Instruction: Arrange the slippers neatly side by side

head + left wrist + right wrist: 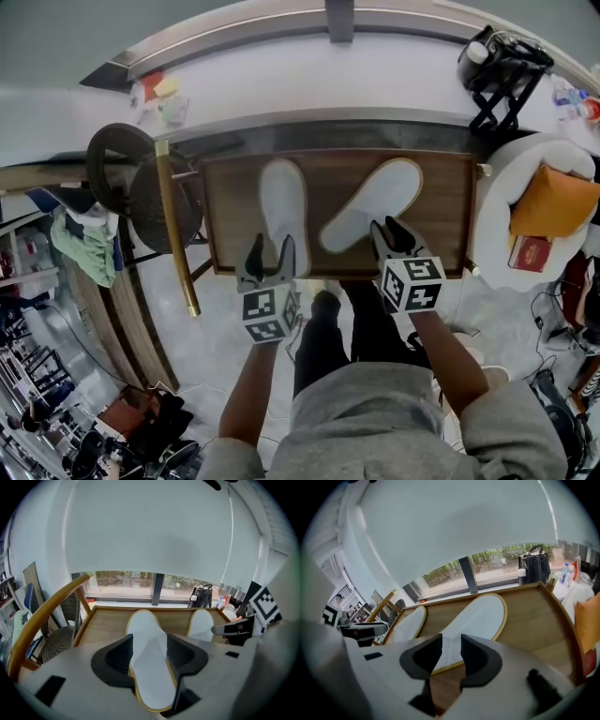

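Head view: the left slipper (284, 211) lies straight on the tabletop (450, 202), toe to 12 o'clock. The right slipper (370, 204) slants toward 1 o'clock, so I judge one placed and one left to straighten.

Left gripper view: my left hand-held gripper (150, 639) stands wide open, with the left slipper's heel between its jaws, unpressed.

Right gripper view: my right hand-held gripper (451, 641) is partly open at the right slipper's heel, gripping nothing.

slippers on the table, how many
2. The left slipper lies straight on the table's left half; the right slipper lies slanted on its right half. None looks hidden.
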